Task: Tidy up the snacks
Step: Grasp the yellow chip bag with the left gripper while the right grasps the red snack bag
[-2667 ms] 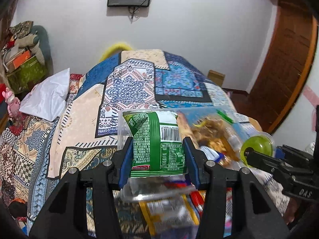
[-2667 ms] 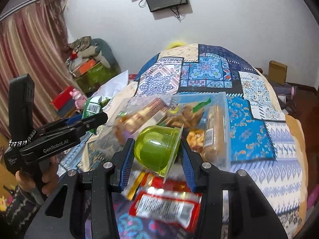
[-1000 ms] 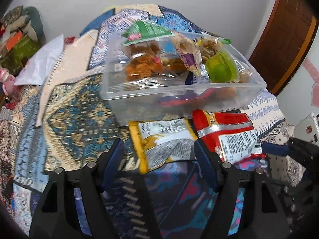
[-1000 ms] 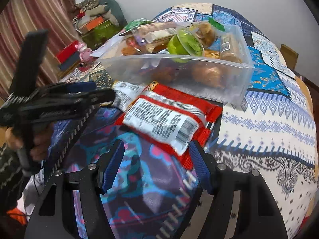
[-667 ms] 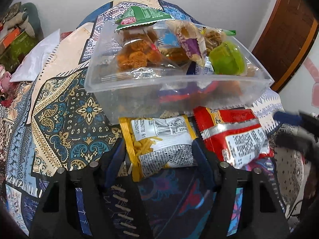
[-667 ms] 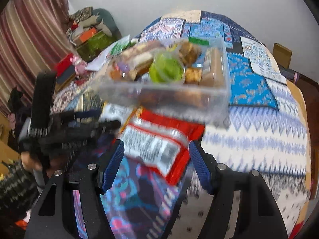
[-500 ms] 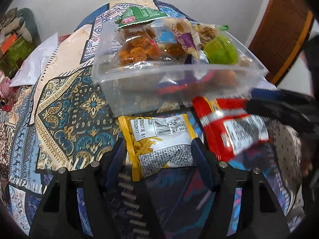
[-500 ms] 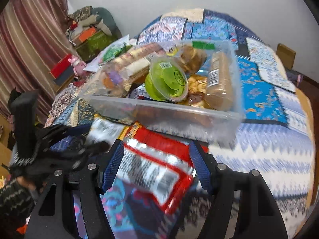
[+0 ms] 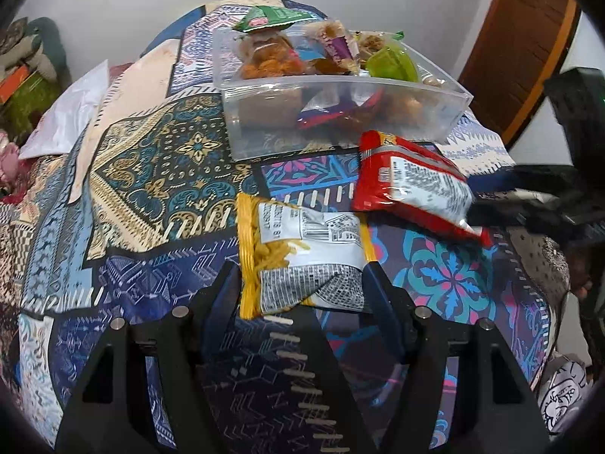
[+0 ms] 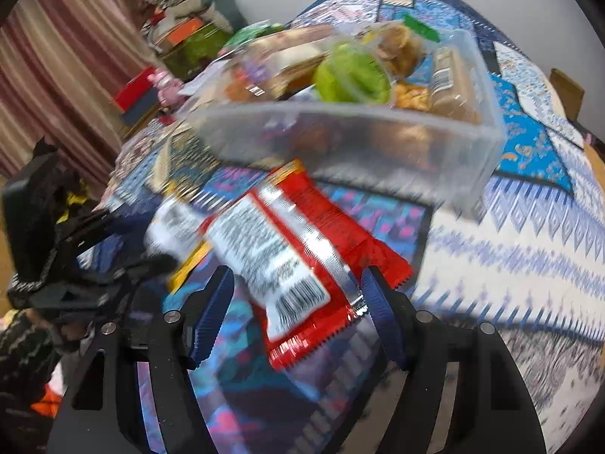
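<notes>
Both grippers are spread wide and hold nothing. One black left gripper (image 9: 302, 287) with blue pads sits low over the bed, and its two fingers (image 9: 223, 295) stand on each side of a yellow and white snack bag with a see-through window (image 9: 302, 253). That bag lies flat on the patterned patchwork bedspread (image 9: 151, 174), and it looks like the pads are just beside its edges, but it is hard to tell if they touch.

Next to it is a shiny red snack bag with a white label (image 9: 412, 185). One end of the red bag is close to the clear plastic box (image 9: 340, 113). In the right wrist view, the black right gripper (image 10: 298, 302) has its fingers (image 10: 382, 310) on both sides of the red bag's (image 10: 302, 253) near end. This view is blurry, so it is not clear if the pads touch the bag.

The clear box (image 10: 378, 136) sits on the bedspread behind both bags. It is full of snacks. A round lime green cup (image 9: 393, 64) lies on top near one side, and a green packet (image 9: 272, 19) sticks up at the back.

A white pillow (image 9: 68, 113) rests far off to the side on the bed.
</notes>
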Demonstrator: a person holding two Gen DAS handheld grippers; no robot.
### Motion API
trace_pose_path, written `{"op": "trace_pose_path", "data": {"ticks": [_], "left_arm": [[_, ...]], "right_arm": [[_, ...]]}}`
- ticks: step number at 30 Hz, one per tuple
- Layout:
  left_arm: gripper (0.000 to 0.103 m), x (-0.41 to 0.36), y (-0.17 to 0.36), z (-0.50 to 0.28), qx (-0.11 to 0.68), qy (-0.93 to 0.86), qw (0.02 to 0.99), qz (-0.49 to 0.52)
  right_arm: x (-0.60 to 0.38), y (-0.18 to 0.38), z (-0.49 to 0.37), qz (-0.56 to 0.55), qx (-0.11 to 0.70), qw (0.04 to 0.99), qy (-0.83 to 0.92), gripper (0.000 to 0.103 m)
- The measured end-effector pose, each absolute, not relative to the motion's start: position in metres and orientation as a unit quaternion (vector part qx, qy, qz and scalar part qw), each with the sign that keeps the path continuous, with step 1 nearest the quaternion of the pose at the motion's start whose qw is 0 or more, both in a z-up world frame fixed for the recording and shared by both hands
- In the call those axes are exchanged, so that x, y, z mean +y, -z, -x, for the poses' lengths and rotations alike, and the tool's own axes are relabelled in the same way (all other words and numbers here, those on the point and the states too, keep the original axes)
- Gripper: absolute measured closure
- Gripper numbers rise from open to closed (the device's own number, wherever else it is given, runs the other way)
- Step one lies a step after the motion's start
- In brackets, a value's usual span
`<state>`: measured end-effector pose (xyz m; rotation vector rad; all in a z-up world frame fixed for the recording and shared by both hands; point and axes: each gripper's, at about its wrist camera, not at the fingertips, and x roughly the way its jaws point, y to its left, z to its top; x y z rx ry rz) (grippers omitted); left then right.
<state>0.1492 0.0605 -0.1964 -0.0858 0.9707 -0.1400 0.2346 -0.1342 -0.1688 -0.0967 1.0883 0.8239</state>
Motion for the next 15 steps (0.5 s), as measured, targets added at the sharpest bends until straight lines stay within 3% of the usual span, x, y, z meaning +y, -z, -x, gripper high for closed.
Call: {"op": "trace_pose_path", "data": {"ticks": [5, 10, 15], "left_arm": [[0.037, 0.059, 0.196, -0.146, 0.464, 0.059, 0.883, 0.034], [0.037, 0.062, 0.195, -0.146, 0.465, 0.058, 0.883, 0.042], [0.026, 0.063, 0.195, -0.152, 0.465, 0.058, 0.882, 0.037]], "right_arm": [[-0.126, 0.153, -0.219, 0.083, 0.475, 0.788, -0.383, 0.034], [-0.108, 0.151, -0.234, 0.118, 0.448, 0.804, -0.373, 0.012], [-0.088, 0.173, -0.245, 0.149, 0.479, 0.773, -0.387, 0.010]]}}
